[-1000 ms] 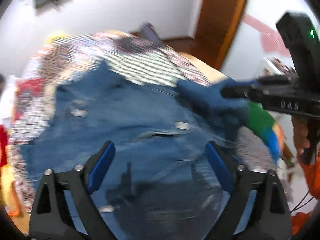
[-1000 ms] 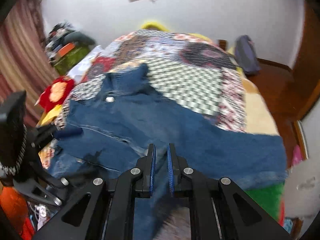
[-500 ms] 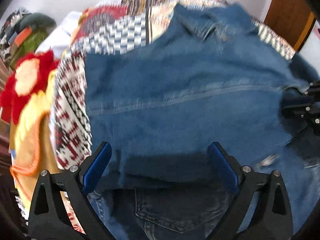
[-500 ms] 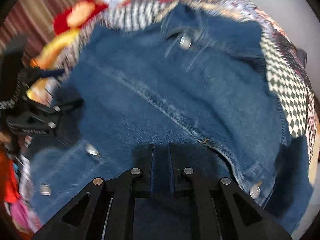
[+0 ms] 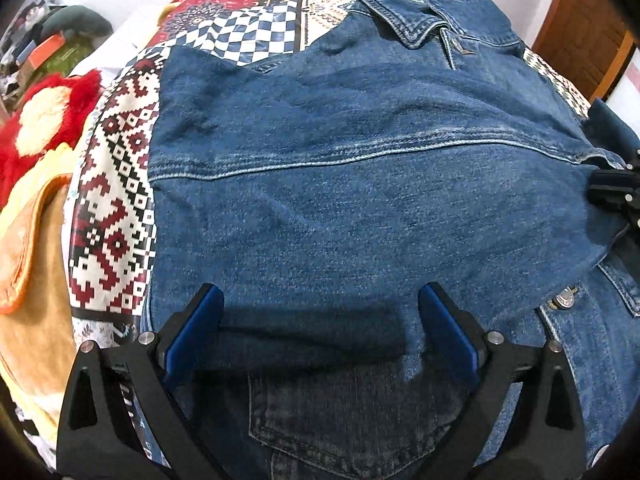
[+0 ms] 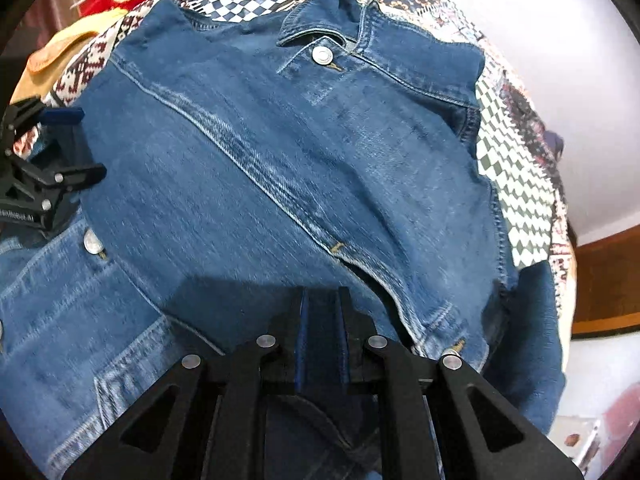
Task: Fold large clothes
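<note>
Denim jacket [image 5: 360, 184] lies spread across a bed, on a patchwork quilt [image 5: 116, 216] of checks and red-and-white patterns, collar [image 6: 320, 28] toward the far end and one panel folded over the body. A red and cream plush toy [image 5: 44, 112] sits off the quilt's edge.

To my eye the left hand-held gripper [image 5: 320, 336] stands with its blue pads wide apart, poised low over the near hem; a dark roll of denim lies between the pads, but I see nothing pinched. The right hand-held gripper [image 6: 322, 340] is closed, its pads drawn close with a strip of blue denim between them, so it looks clamped on a fold at the jacket's near edge.

I'd judge this cloth heavy and fairly stiff: it holds broad creases rather than draping, and the thick seams and metal buttons [image 6: 322, 55] add bulk. It should not slip easily, yet a doubled layer may spring back if let go too soon. The best places to take hold seem to be the hem corners or the stitched seam edges, where a single pinch carries the whole panel.
</note>
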`<state>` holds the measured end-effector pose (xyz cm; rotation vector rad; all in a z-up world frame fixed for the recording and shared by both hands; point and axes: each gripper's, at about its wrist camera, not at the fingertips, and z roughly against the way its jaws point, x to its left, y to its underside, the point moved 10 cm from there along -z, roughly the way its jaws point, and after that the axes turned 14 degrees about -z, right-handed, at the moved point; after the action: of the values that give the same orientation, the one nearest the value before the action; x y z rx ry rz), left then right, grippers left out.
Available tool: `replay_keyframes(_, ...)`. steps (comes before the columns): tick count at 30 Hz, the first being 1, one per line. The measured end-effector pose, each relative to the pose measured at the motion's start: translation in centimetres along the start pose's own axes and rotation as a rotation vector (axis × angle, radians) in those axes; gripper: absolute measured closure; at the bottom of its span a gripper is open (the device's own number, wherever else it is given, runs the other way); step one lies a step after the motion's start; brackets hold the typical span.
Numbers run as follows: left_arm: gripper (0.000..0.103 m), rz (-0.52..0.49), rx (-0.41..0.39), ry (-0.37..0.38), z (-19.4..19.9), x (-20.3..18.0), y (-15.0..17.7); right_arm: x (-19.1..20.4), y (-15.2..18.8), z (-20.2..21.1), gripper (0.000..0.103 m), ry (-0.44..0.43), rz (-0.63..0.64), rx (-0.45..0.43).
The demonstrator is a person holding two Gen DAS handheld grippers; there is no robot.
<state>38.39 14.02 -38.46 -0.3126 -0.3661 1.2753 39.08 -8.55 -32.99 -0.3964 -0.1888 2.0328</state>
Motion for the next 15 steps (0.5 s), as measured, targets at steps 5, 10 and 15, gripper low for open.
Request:
replay_keyframes(5,0.003,0.033,0.006,-0.019,0.6,-0.4,1.5,-1.1,0.6,0.9,0.071,0.084,0.031,-0.067)
replay_keyframes(10,0.003,0.033,0.024,-0.057,1.2,-0.6,2.0,-3.5,1.8,2.2,0.047,0.009,-0.073,-0.065)
replay_keyframes(15,0.004,0.021,0.055,-0.094,2.3,-0.7,1.8,-4.6,3.2,5.5,0.047,-0.051,-0.144,-0.075)
